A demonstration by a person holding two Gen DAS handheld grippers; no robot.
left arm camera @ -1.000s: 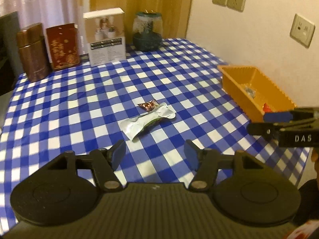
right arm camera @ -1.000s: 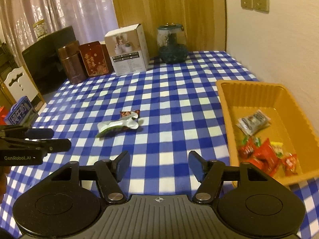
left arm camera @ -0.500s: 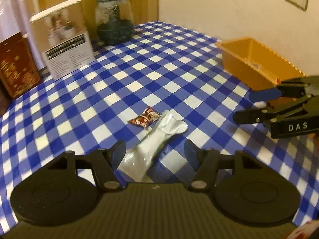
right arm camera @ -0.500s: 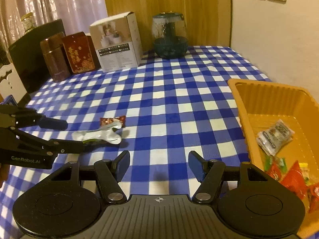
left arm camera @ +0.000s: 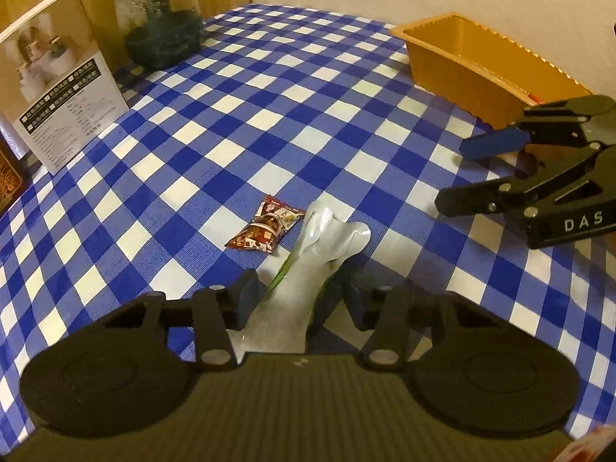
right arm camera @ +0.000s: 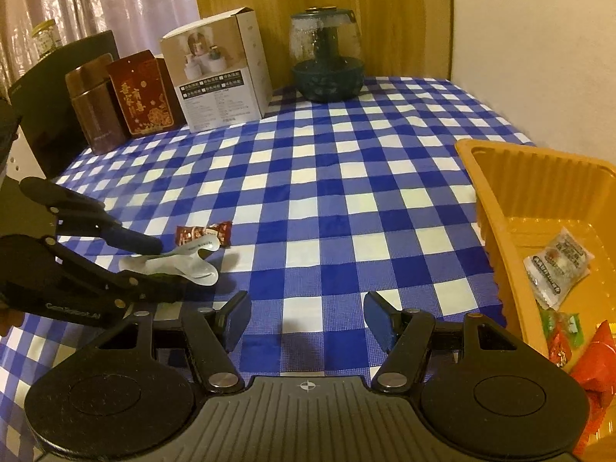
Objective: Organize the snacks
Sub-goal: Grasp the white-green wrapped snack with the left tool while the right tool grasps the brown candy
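Our left claw (left arm camera: 296, 296) has just been narrowing around the silver pouch (left arm camera: 308, 269) lying between its fingers on the counter (left arm camera: 346, 123); whether the pads press it, we cannot tell. The red snack packet (left arm camera: 265, 227) sits just ahead. Our right claw (right arm camera: 304, 319) hovers wide and empty, the orange tray (right arm camera: 500, 192) to its right.

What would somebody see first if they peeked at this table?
Probably the blue-and-white checked tablecloth covering the whole table. Then the left gripper, jaws closing around a silvery snack packet near the table's front edge, with a small red-brown candy packet beside it. At the right sits an orange tray with bright wrapped snacks already inside.
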